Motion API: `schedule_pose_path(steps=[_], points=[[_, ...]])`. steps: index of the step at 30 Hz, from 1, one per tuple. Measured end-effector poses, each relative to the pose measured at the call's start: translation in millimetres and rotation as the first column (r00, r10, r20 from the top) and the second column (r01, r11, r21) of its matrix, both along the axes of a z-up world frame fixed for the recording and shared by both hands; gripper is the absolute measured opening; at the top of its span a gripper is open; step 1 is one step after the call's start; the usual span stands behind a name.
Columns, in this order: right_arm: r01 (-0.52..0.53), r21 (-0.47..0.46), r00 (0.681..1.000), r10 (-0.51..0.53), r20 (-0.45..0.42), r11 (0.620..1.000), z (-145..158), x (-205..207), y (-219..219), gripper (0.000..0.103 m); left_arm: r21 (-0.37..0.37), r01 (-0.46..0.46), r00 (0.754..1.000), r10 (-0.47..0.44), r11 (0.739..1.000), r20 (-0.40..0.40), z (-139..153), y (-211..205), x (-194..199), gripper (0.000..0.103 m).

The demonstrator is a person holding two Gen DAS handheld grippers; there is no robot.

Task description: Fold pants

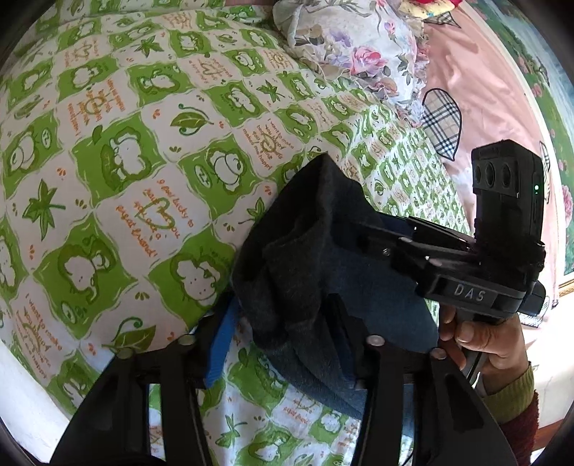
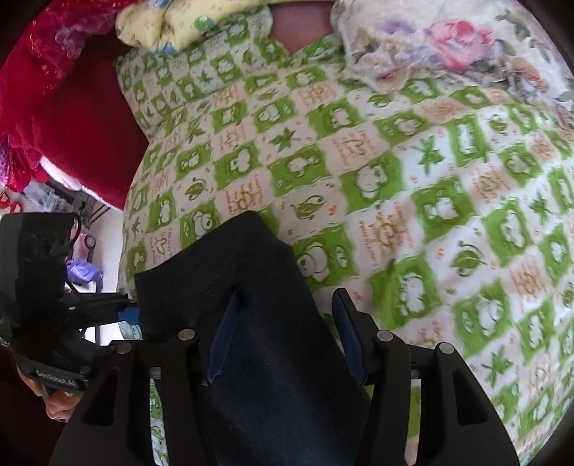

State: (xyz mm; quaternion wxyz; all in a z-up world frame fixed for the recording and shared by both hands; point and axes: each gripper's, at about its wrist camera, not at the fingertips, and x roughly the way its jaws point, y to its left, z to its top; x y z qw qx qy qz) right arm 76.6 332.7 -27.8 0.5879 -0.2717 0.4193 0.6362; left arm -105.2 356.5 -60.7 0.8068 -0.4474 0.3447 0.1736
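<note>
The dark blue pants (image 1: 315, 258) hang bunched above the green-and-white patterned bedsheet (image 1: 118, 157). In the left wrist view, my left gripper (image 1: 283, 344) has its blue-padded fingers (image 1: 219, 351) apart, with a fold of the pants draped between them. The right gripper's body (image 1: 477, 276) comes in from the right, its fingers buried in the cloth. In the right wrist view, my right gripper (image 2: 287, 340) also has its fingers (image 2: 222, 340) apart, and the pants (image 2: 258, 286) lie across the gap and hang down. The left gripper's body (image 2: 46, 294) is at the left edge.
A floral quilt (image 1: 355, 46) lies bunched at the head of the bed, also seen in the right wrist view (image 2: 448, 39). A pink sheet with plaid hearts (image 1: 477, 96) is to the right. A red blanket (image 2: 61, 96) and a yellow pillow (image 2: 186, 21) lie at the far left.
</note>
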Motion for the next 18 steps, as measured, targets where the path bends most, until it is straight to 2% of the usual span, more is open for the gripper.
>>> schedule_pose_path(steps=[2, 4, 5, 7, 10, 14, 18], points=[[-0.015, 0.009, 1.000, 0.015, 0.003, 1.000, -2, -3, 0, 0.053, 0.022, -0.002, 1.000, 0.002, 1.000, -0.007, 0, 1, 4, 0.033], [-0.023, 0.018, 1.000, 0.023, 0.002, 1.000, -2, -5, 0, 0.042, 0.030, 0.000, 1.000, 0.000, 1.000, 0.002, 0, 1, 5, 0.028], [-0.025, 0.023, 1.000, 0.025, 0.010, 0.999, -1, -6, -1, 0.039, 0.036, 0.003, 1.000, -0.003, 0.999, 0.005, 1, 0, 6, 0.025], [-0.028, 0.030, 0.999, 0.027, 0.028, 0.999, 2, -8, -4, 0.031, 0.074, 0.013, 1.000, -0.014, 0.997, 0.002, 7, -4, 9, 0.023], [-0.033, 0.054, 0.999, 0.030, 0.044, 0.998, 10, -11, -12, 0.025, 0.113, 0.034, 0.999, -0.036, 0.993, 0.021, 18, -11, 10, 0.021], [-0.019, 0.100, 0.999, 0.015, 0.036, 0.995, 24, -10, -27, 0.023, 0.158, 0.057, 0.997, -0.065, 0.986, 0.050, 35, -21, 11, 0.020], [0.010, 0.161, 1.000, -0.009, -0.008, 0.987, 41, -4, -48, 0.022, 0.213, 0.087, 0.990, -0.108, 0.973, 0.088, 57, -37, 14, 0.020]])
